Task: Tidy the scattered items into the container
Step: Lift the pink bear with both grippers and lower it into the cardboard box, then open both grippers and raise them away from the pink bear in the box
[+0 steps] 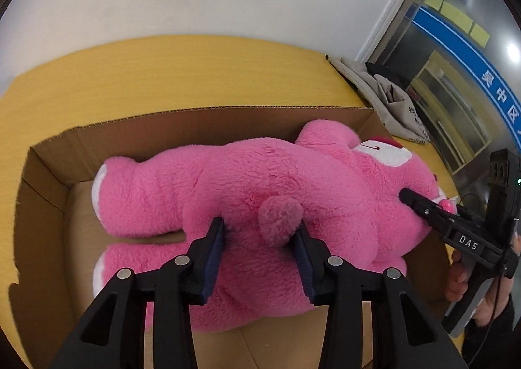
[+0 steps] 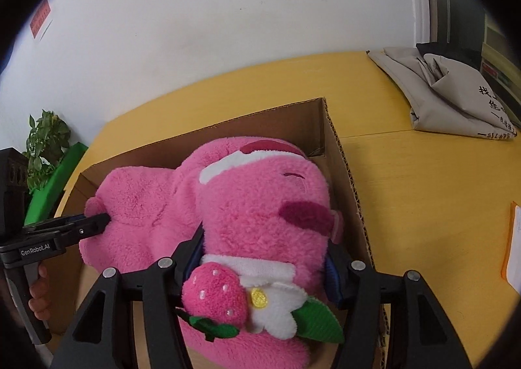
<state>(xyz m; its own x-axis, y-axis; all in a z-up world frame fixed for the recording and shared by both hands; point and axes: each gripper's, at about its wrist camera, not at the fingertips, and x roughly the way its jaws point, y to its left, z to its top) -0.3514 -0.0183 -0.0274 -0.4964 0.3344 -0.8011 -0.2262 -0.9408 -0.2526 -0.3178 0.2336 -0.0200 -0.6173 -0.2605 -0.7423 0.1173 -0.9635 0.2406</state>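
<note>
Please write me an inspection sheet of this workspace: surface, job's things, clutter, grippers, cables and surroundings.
Surface: yellow table, wood-look top.
Job's things: pink plush toy lying inside the cardboard box.
Clutter: folded grey bag at the table's far corner; an orange-edged sheet at the right edge.
Grippers: left gripper pinching the toy's body near the tail; right gripper clamped around its head.
Cables: thin black cable by the right gripper's handle.
Surroundings: white wall, green plant, glass door.
</note>
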